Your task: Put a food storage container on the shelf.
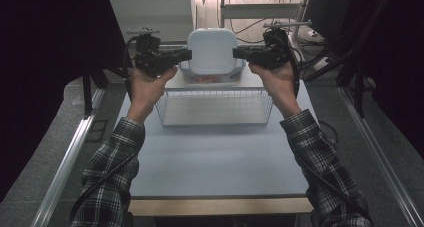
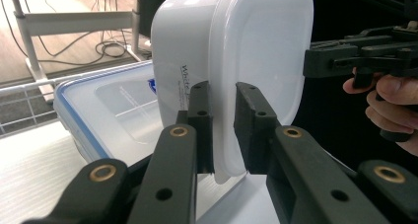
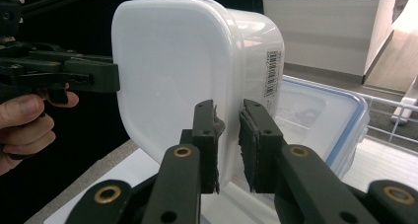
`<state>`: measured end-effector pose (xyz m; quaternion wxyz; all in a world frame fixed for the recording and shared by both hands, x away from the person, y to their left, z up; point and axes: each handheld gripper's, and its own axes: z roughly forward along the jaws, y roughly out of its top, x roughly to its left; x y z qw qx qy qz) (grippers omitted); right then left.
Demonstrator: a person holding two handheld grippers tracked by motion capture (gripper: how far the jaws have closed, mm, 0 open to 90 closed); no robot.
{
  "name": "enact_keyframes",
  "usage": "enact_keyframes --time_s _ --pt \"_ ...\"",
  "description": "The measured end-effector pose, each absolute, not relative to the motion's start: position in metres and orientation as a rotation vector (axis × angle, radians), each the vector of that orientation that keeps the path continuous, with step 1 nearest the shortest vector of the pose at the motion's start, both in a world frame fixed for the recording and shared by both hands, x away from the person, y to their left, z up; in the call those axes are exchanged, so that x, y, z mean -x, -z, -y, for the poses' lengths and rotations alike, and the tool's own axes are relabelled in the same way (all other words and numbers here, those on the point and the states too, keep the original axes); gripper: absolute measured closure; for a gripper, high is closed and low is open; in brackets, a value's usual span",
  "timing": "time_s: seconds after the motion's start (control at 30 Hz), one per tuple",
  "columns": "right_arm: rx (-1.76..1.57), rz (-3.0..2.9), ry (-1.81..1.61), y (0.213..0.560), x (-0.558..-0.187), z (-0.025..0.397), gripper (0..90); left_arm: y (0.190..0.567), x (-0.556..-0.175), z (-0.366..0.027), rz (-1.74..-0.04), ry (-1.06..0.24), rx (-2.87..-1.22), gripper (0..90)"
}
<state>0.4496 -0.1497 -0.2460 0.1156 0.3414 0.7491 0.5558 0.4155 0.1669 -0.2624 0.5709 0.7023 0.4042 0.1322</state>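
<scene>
White plastic makes up the box [image 1: 212, 50] that both grippers hold up in the air. It is a square tub with round corners and a lid on it. In the high view it hangs over the far end of the surface [image 1: 215, 162], with its flat lid side turned toward the camera.

The left gripper [image 1: 186, 54] pinches the left edge of the white box. In the left gripper view its two black jaws are closed tight on the rim, one on each side of the edge [image 2: 224, 130]. The right gripper [image 1: 237, 52] pinches the other edge. In the right gripper view its jaws are squeezed onto the rim too [image 3: 227, 145]. Each gripper view also shows the other gripper across the box, with a hand behind it.

Just under the white box sits a clear box with a blue-edged lid [image 1: 212, 77]. The white box hangs right above it, and I cannot tell if they touch. Something pinkish shows inside the clear box, but it is too blurry to name.

Nearer to the person stands a wire basket [image 1: 214, 107]. It is just beside the clear box, on the near side.

The left hand [image 1: 147, 84] and the right hand [image 1: 277, 79] wrap around the gripper handles. The sleeves [image 1: 112, 177] are checked. A black cable runs down along each arm.

Behind the surface there is a floor with cables [image 2: 106, 49] and a white metal frame [image 2: 74, 21]. Both sides of the high view are dark.
</scene>
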Motion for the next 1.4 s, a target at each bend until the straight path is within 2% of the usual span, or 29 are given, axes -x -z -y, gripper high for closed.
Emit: enact_keyframes --time_s 0.13,0.33,0.47,0.6,0.87,1.13,1.3,1.4 --pt "-0.999 -2.199 -1.600 0.245 -0.454 0.147 73.8 0.264 -0.420 -0.167 -0.950 -0.301 -1.639 76.0" --pt "-0.968 -2.208 -1.542 0.246 -0.456 0.139 65.2 0.267 -0.424 -0.163 -0.953 -0.320 -1.644 66.3" --pt "-0.979 -2.219 -1.544 0.248 -0.462 0.138 63.4 0.267 -0.427 -0.163 -0.955 -0.332 -1.642 64.6" --pt "-0.981 -2.234 -1.531 0.251 -0.466 0.137 61.1 0.268 -0.432 -0.160 -0.964 -0.350 -1.649 59.1" --pt "-1.000 -2.238 -1.544 0.250 -0.475 0.136 57.9 0.266 -0.444 -0.158 -0.986 -0.352 -1.654 55.8" --pt "-1.030 -2.214 -1.539 0.247 -0.483 0.132 48.8 0.264 -0.455 -0.158 -1.022 -0.380 -1.651 45.2" --pt "-1.037 -2.157 -1.539 0.247 -0.488 0.131 47.2 0.265 -0.461 -0.157 -1.024 -0.398 -1.632 36.9" --pt "-1.074 -2.133 -1.566 0.247 -0.492 0.130 47.8 0.262 -0.465 -0.156 -1.038 -0.423 -1.636 36.2"
